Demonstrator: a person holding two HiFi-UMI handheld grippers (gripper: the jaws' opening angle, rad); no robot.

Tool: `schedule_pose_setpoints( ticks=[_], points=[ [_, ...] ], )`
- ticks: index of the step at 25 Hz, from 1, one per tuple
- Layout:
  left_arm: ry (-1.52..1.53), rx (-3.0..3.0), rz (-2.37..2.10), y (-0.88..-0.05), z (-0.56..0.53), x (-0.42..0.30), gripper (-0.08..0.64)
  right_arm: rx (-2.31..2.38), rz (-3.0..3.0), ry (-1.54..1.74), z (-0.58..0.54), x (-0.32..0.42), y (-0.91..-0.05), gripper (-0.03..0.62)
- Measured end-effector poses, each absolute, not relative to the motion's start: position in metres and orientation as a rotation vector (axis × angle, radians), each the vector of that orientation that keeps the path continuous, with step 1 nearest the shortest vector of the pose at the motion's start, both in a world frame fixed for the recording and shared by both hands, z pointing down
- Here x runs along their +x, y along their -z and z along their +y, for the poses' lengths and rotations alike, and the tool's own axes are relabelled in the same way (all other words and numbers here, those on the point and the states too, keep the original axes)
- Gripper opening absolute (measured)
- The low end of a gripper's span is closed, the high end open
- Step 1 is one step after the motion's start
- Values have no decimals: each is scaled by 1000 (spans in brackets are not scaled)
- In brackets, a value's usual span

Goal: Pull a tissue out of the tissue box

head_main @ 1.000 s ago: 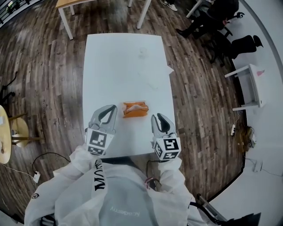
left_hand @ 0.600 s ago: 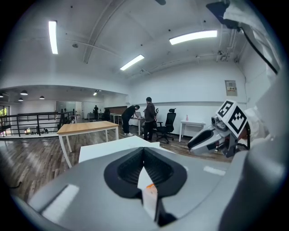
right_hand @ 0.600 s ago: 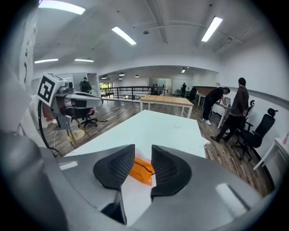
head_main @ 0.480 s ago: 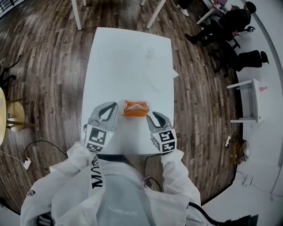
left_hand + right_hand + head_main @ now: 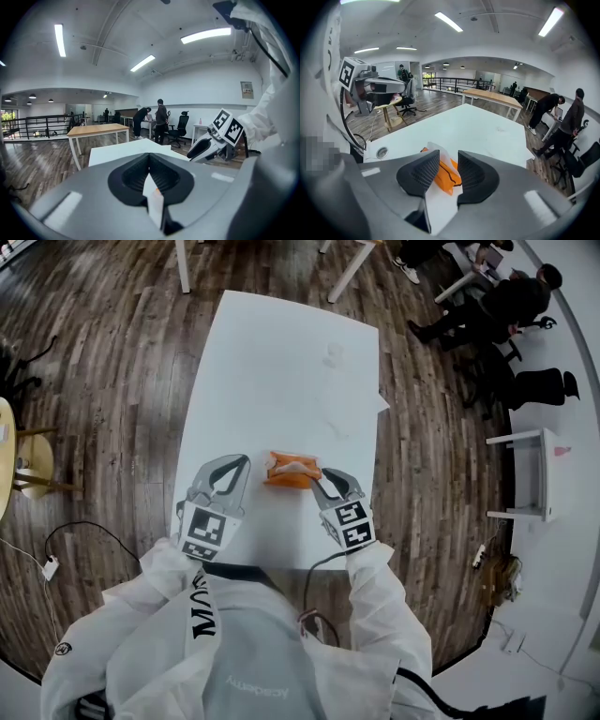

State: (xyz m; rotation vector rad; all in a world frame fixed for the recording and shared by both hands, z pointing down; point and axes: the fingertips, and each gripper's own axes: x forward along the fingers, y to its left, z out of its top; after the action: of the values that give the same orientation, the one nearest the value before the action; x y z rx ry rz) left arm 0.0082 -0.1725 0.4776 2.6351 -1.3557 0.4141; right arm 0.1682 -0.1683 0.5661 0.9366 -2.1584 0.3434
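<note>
Lining up the right claw (image 5: 448,158) on the white tissue (image 5: 434,151) and not on the orange box (image 5: 450,177) looks like the thing to get right here. The tuft stands up from the top of the box, so the jaws should probably come down over that tuft alone and close high on it, clear of the orange wrap. A pull up and away, taken gently, ought to draw one sheet. The box looks like a soft, light pack, so it may well lift or slide along with the tissue. The left claw (image 5: 234,470) could press on its far end to hold it down. The right claw's jaws have just been opening and now stand wide. In the right gripper view the box's near end shows between them, and the tuft sits just beside the jaw at the picture's left. Neither pad presses on anything, and I cannot tell whether a tip brushes the wrap. The box lies on the white counter (image 5: 281,362), toward the person's edge, between the two claws and closest to the right one. The left claw is shut, holds nothing, and hangs just beside the box without touching it.
</note>
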Motion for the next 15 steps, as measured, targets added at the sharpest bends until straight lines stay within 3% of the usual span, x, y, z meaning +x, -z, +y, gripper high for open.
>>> schedule_pose_setpoints(
  ticks=[15],
  points=[
    [-417, 2590, -1400, -484, -171, 5, 0, 802, -2126, -322, -179, 166, -590, 126]
  ],
)
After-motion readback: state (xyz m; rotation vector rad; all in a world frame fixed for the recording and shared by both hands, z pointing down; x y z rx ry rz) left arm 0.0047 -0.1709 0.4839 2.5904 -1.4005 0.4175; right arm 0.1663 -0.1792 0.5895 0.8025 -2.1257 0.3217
